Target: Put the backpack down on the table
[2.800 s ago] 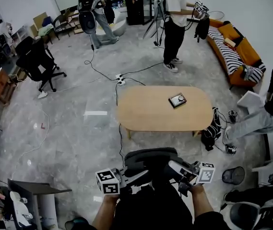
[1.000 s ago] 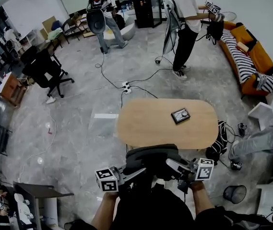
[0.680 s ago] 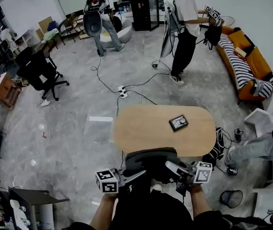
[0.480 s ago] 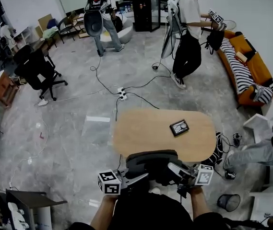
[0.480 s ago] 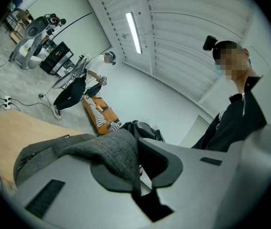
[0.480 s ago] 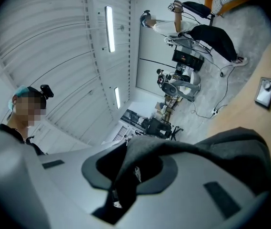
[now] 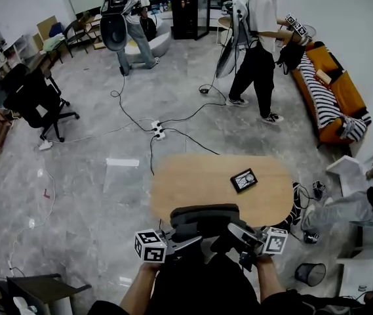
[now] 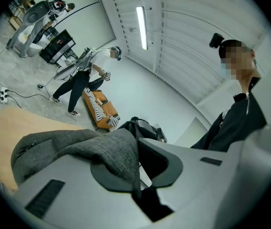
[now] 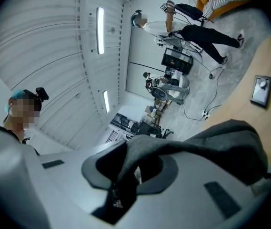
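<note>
The dark grey backpack [image 7: 202,216] hangs between my two grippers, over the near edge of the oval wooden table [image 7: 199,182]. My left gripper [image 7: 185,243] is shut on a fold of its grey fabric [image 8: 83,147], seen close up in the left gripper view. My right gripper [image 7: 236,231] is shut on another fold of the fabric [image 9: 206,144]. In both gripper views the cloth runs down into the narrow gap between the jaws. The bottom of the backpack is hidden, so I cannot tell whether it touches the table.
A small black device [image 7: 244,180] lies on the table's right half. A black bag [image 7: 295,205] and a seated person's legs [image 7: 333,209] are at the table's right end. Cables and a power strip [image 7: 155,130] cross the floor beyond. A bin [image 7: 311,274] stands at my right.
I have come closer to the table with both grippers and the backpack, which now overlaps the table's near edge. The standing person in white has stepped to the right.
</note>
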Demonstrator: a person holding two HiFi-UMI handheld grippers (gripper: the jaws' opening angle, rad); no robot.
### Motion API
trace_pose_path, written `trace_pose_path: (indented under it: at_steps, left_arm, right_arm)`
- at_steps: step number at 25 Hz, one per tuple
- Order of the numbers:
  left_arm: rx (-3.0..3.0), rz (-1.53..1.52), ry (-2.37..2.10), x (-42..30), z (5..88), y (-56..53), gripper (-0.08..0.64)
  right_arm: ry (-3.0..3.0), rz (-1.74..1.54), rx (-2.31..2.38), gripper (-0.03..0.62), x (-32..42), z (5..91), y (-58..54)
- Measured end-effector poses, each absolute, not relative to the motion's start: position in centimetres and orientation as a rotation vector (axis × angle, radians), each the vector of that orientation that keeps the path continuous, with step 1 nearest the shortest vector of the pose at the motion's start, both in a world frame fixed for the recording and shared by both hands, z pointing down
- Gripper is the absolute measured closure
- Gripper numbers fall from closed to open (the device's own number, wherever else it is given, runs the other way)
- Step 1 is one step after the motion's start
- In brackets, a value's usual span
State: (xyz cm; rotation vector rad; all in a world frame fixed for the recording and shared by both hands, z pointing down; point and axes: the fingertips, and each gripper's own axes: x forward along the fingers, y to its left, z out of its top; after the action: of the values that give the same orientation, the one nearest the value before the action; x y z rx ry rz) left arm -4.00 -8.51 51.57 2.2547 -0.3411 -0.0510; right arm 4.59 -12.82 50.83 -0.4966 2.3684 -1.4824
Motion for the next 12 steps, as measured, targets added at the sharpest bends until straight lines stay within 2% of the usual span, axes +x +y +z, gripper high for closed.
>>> trace_pose_path:
  at_steps: [12]
  left_arm:
    - [2.28,0.1,-0.216,-5.1,52.1,-10.4,0.514]
  right_arm:
    - [2.382,-1.515,-0.505,0.531,3.4,50.7,-14.8]
